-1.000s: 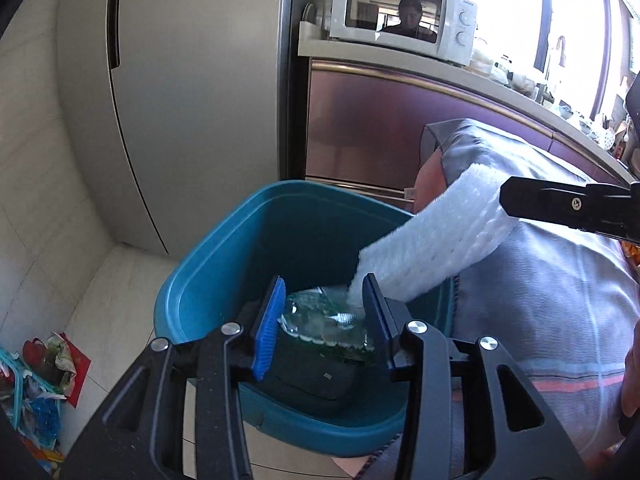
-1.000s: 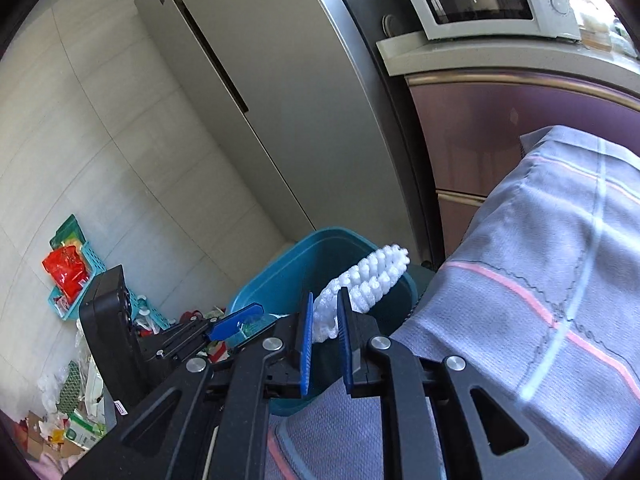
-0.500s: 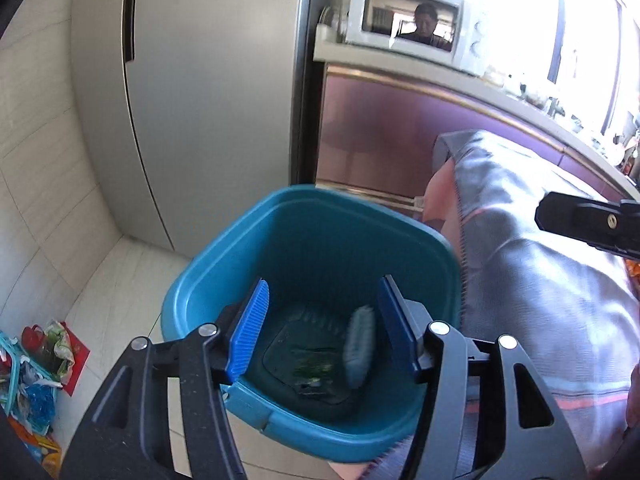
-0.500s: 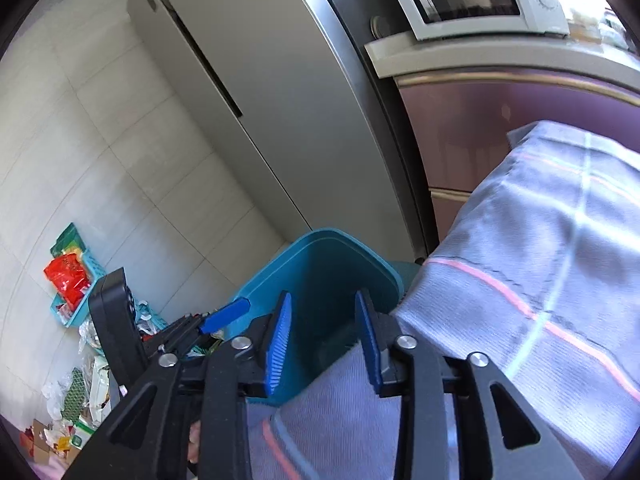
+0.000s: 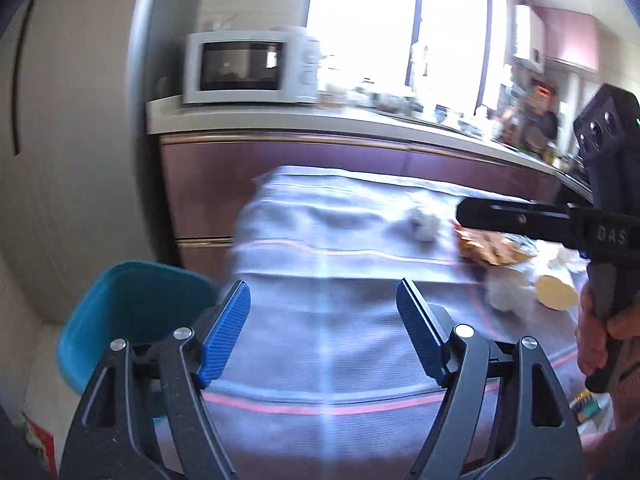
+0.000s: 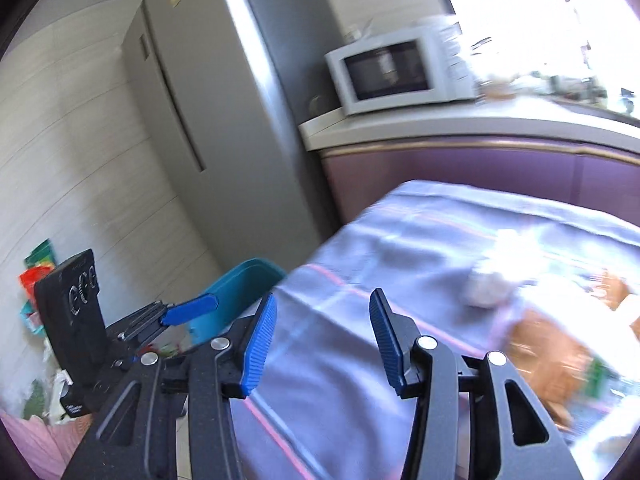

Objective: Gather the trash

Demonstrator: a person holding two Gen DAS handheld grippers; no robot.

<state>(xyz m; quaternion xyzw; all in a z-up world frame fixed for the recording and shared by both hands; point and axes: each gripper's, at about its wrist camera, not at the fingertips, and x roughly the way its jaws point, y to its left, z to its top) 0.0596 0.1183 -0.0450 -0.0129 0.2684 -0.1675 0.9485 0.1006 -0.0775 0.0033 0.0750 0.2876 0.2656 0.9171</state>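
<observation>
A kitchen with a tall grey fridge [image 6: 224, 128], a white microwave [image 5: 250, 67] on a pale counter above purple cabinets, and in front a table under a grey cloth with pink stripes [image 5: 332, 320]; a teal bin [image 5: 132, 312] stands on the floor just beside the table's near corner; the trash sits toward the far right of the cloth: a crumpled white wad [image 6: 486, 288], an orange-brown wrapper [image 5: 492, 248], more white scraps and a pale round piece [image 5: 556, 292], all blurred by motion so finer detail is unclear; the left gripper [image 5: 324, 334] hangs over the bare middle of the cloth with its blue pads spread wide and nothing between them; the right gripper [image 6: 322, 340] is likewise spread and empty, nearer the litter; the step in hand looks like reaching for the next piece; to do it well, I would take one item at a time, approach the white wad from above with the fingers straddling it, close only once both pads flank it, and avoid pinching the cloth, which could drag the other scraps off the edge.
</observation>
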